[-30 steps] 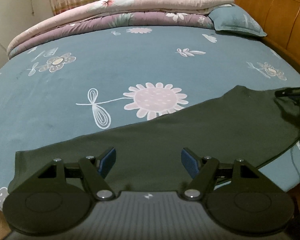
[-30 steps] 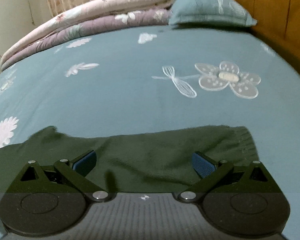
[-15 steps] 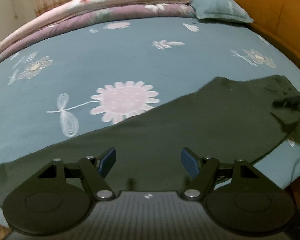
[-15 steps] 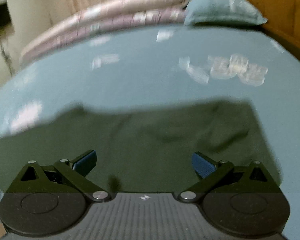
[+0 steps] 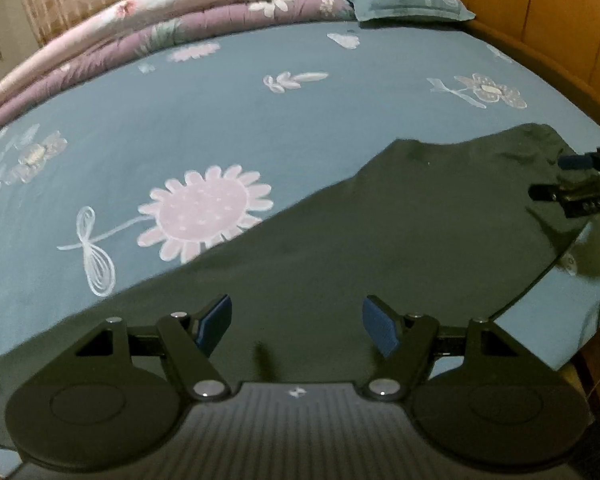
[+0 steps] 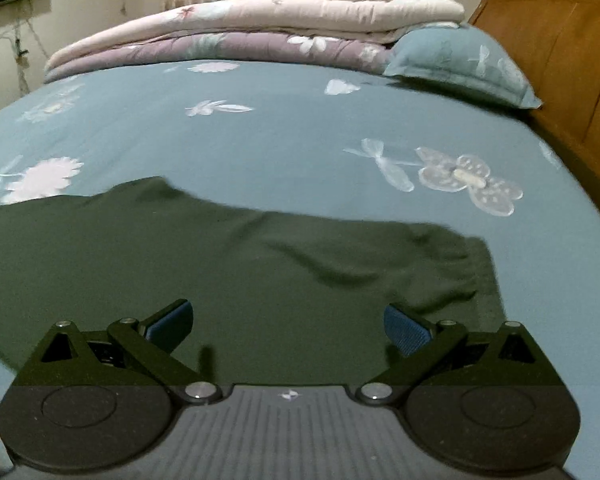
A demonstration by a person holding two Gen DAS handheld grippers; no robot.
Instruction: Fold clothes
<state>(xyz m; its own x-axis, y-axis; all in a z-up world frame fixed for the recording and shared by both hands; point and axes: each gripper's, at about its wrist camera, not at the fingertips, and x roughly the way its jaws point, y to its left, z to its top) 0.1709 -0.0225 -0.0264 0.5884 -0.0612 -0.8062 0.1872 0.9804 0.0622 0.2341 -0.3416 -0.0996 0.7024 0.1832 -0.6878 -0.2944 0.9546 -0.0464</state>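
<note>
The dark green garment (image 6: 236, 272) lies flat on the near part of the bed (image 6: 284, 136). The left claw (image 5: 296, 322) and right claw (image 6: 288, 326) hang above it, both wide apart, holding nothing. To fold well, pinch two near corners evenly, I think

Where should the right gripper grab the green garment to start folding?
Take the green garment at its ribbed right end, coming in from the right. That edge lies free on the bedsheet, so one finger can probably slide underneath. The right gripper is open above it.
</note>
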